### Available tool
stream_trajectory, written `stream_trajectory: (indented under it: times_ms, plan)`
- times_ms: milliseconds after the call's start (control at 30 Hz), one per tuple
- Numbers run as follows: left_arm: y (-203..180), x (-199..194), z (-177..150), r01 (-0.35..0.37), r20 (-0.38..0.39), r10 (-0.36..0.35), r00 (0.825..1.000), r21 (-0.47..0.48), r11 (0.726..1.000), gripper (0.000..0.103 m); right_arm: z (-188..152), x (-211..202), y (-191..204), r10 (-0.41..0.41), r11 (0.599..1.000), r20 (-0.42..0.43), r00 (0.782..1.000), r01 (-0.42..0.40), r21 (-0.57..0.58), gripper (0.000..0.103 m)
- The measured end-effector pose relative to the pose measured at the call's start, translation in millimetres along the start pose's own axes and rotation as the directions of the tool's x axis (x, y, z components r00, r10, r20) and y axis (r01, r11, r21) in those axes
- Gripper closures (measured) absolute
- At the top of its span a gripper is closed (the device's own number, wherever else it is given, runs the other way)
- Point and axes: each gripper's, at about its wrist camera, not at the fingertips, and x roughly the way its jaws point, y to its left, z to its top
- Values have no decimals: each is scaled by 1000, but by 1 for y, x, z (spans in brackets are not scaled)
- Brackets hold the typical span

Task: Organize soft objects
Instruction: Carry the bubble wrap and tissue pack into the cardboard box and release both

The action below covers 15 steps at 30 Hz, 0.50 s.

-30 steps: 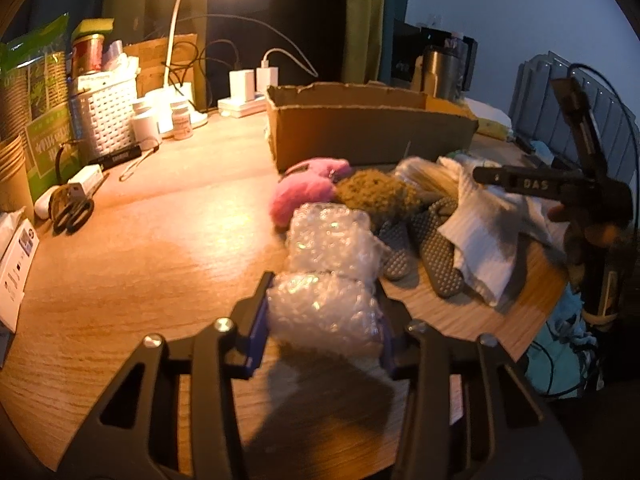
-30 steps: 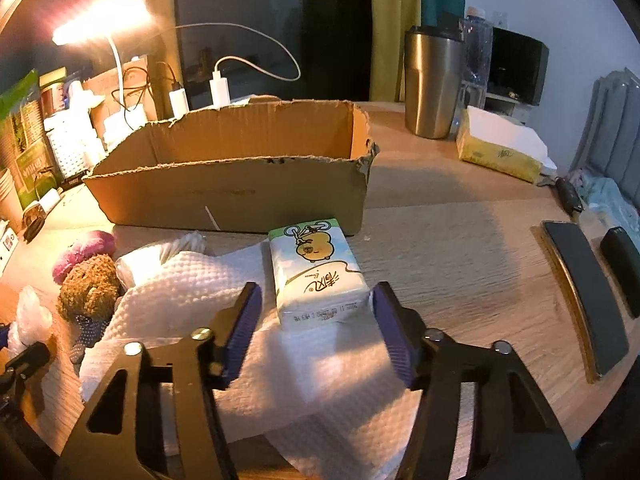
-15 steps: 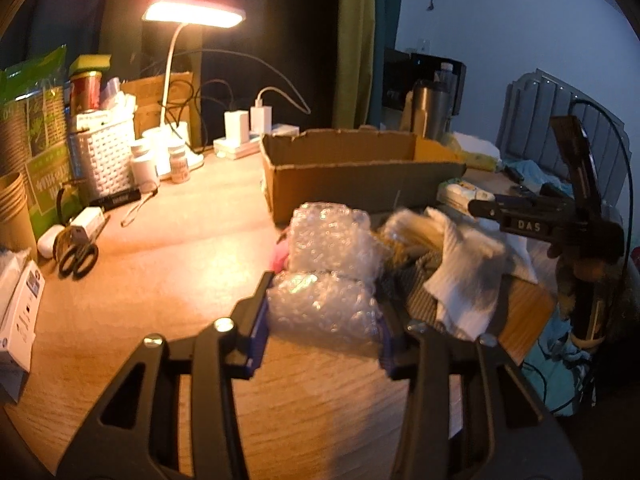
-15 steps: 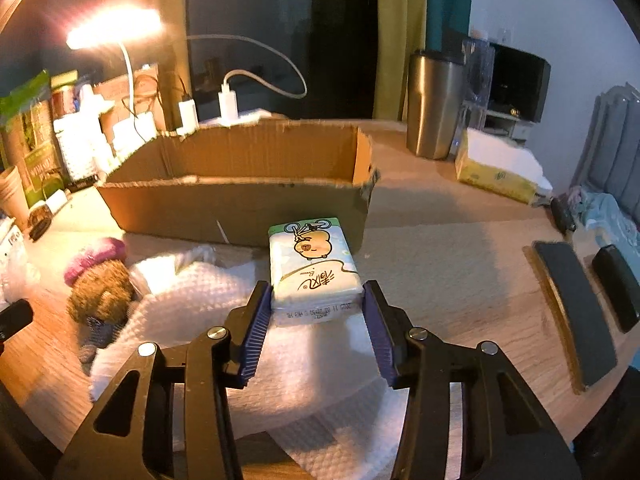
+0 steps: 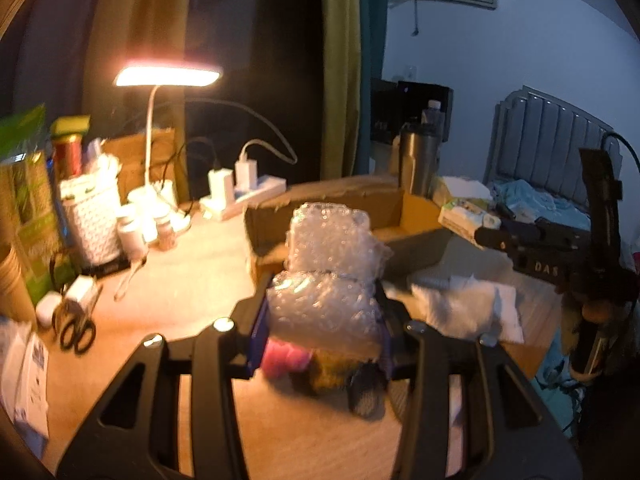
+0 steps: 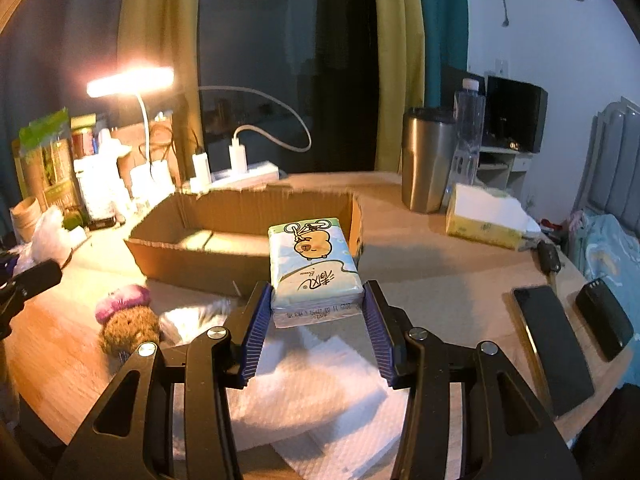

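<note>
I have the left hand-held gripper (image 5: 322,330) clamped on a crumpled wad of clear bubble wrap (image 5: 328,280), held clear of the wooden surface (image 5: 180,304), above the pink and brown plush toys (image 5: 304,364); right hand-held gripper (image 6: 316,320) pinches a small mint-green tissue pack printed with a cartoon bear (image 6: 312,266), raised over the white paper towel (image 6: 316,392); both point toward the shallow open cardboard box (image 6: 244,236), likely the drop spot; wrists level, fingers tilted slightly down.
</note>
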Motion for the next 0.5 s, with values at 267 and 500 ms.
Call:
stream_trajectory:
  times_ms: [267, 500]
  plan:
    - [-15, 20, 43, 54, 56, -56, 997, 49, 997, 58, 24, 8, -1, 24, 1000, 53, 998, -23, -18, 54]
    - [-25, 51, 78, 81, 99, -86, 991, 56, 995, 58, 40, 20, -1, 57, 998, 88, 995, -58, 9, 54]
